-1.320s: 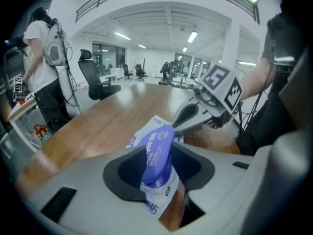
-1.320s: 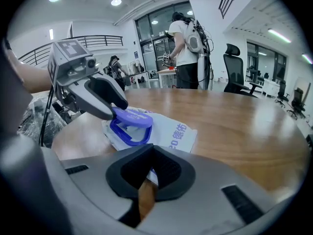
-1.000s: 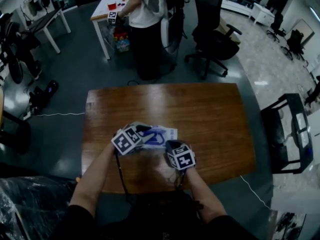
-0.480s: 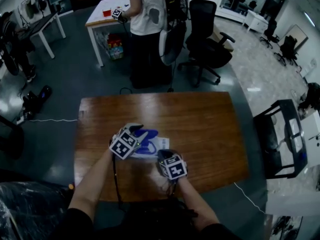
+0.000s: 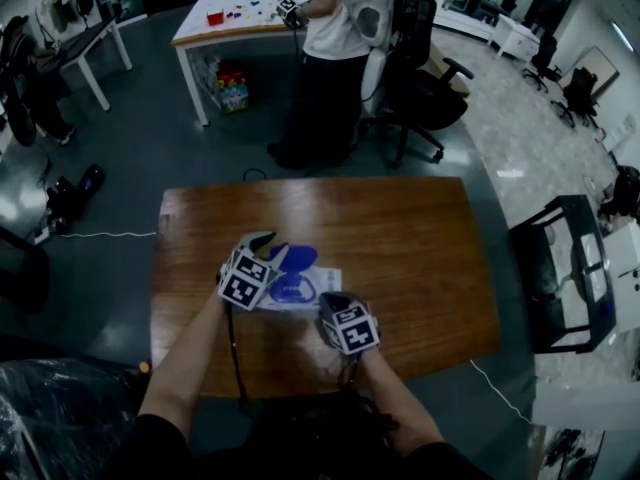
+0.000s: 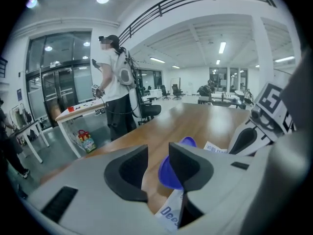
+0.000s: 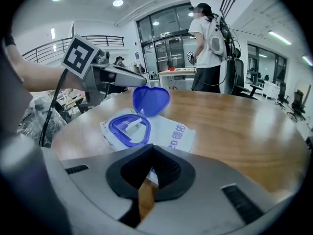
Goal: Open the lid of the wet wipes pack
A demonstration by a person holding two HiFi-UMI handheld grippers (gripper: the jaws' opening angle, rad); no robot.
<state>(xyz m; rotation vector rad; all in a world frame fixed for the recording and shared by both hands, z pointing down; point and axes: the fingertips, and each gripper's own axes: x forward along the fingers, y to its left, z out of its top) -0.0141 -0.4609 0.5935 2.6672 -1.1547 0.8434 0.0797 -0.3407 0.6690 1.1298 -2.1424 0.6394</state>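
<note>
Head view: pack flat on table, toward near-left side. Lid flipped up on hinge, so job looks about done. L gripper at lid, jaws opening, lid edge in gap but not pinched; prob. letting go since lid stands by itself. R gripper closed, seemingly nipping pack's near edge, likely to anchor it against the pull.
</note>
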